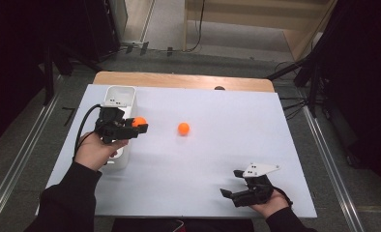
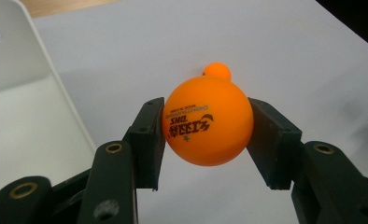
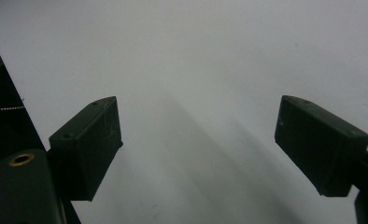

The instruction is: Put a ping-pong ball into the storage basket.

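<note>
In the high view, the left tongs [image 1: 139, 126] are seen pinching an orange ball [image 1: 139, 121] just beside the rim of a white bin [image 1: 121, 96], which stands at the left edge of the counter [image 1: 217, 159]. Much of the bin's near half is covered by the left hand [image 1: 97, 151] and the tongs' black body (the inside of the bin cannot be made out here). A second orange ball [image 1: 183, 128] lies apart on the bare counter, near its middle. The right tongs [image 1: 232, 182] are held low over the near right corner, jaws spread, nothing between them.

In the left gripper view, the held ball [image 2: 208, 122] is pressed between both black pads; dark print on it is upside down and hard to read. The second ball [image 2: 217, 70] is mostly hidden behind it, only its top showing. The bin's wall [image 2: 14, 56] is cut off at the left edge.

In the right gripper view, the right tongs [image 3: 198, 140] are spread wide over plain counter [image 3: 196, 56]; the dark strip at the left edge cannot be identified.
</note>
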`<state>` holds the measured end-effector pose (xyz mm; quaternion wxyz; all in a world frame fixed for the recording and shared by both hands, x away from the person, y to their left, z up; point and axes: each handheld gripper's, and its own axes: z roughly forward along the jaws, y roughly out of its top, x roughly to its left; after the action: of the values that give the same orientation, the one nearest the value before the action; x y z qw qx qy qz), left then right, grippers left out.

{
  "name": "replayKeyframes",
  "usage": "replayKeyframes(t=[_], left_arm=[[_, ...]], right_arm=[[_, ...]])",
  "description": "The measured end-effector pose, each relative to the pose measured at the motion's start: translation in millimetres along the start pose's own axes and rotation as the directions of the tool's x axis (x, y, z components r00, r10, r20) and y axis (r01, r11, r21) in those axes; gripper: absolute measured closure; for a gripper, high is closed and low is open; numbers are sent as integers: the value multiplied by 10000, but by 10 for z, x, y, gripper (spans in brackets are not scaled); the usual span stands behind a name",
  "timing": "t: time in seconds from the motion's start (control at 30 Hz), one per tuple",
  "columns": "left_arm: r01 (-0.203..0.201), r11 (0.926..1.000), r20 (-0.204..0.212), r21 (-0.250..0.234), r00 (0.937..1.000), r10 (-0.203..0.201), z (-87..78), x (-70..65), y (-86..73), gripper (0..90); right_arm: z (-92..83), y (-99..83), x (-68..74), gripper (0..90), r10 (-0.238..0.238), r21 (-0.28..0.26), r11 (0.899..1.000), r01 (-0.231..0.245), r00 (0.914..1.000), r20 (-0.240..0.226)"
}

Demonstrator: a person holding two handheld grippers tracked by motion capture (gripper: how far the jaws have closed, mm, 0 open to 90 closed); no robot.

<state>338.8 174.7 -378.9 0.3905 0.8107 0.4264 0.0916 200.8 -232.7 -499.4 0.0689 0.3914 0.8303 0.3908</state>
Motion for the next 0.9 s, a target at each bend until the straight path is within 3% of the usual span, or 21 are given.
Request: replayKeyframes(t=[0.07,0.53,0.9], left_arm=[[87,10000,-179,31,9998,-86,-18,37,-7,501],[246,9997,-346,-85,9991,-248,-49,169,-53,501],[506,9982,-710,-318,9961,-527,-68,291,-90,501]], right_arm=[[1,0,0,134,-5,6,10000,5,10000,0],[5,2,5,134,-43,18,10000,43,10000,-25],[4,1,9,134,-89,34,10000,89,9999,-62]])
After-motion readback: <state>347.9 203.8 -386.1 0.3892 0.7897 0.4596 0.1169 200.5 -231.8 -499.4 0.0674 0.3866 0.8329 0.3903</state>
